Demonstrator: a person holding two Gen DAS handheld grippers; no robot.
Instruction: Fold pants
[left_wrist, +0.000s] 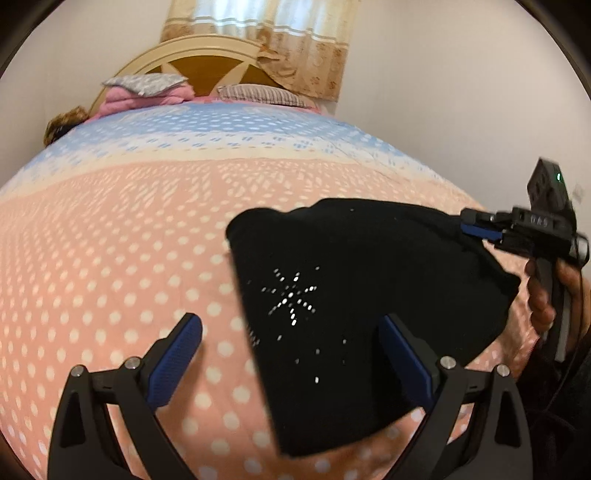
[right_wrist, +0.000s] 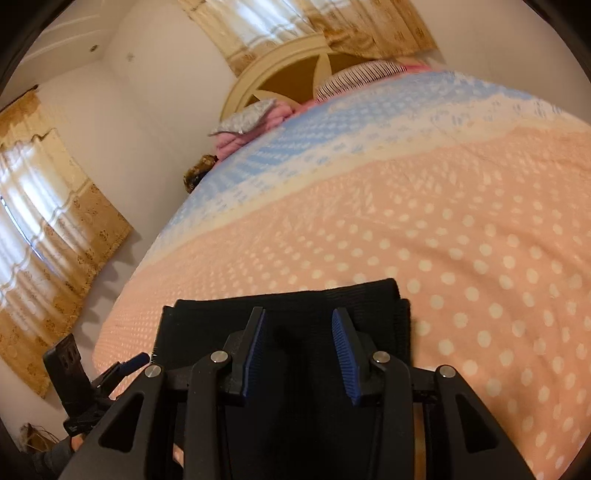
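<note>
The left tongs (left_wrist: 290, 354) stand wide open and hold nothing. Their right finger lies over the near part of the black pants (left_wrist: 354, 295), and their left finger is over bare bedspread (left_wrist: 110, 240), clear of the cloth.

The pants lie folded on the pink dotted bedspread, near the foot of the bed. A small star pattern of pale dots shows on the cloth between the left tongs' fingers.

In the left wrist view, the right tongs (left_wrist: 480, 230) reach in from the right side and touch the far right edge of the pants; the fingers appear nearly together there, but this view does not settle whether they pinch the cloth. A hand (left_wrist: 543, 295) holds the handle.

In the right wrist view, the right tongs (right_wrist: 299, 354) show a gap between the blue pads (right_wrist: 255, 354), with the pants (right_wrist: 288, 310) directly beneath and ahead of them.

Farther off, the bedspread turns blue. Beyond it are pillows (left_wrist: 147, 90), a headboard (left_wrist: 192, 66) and curtains (left_wrist: 266, 40).
</note>
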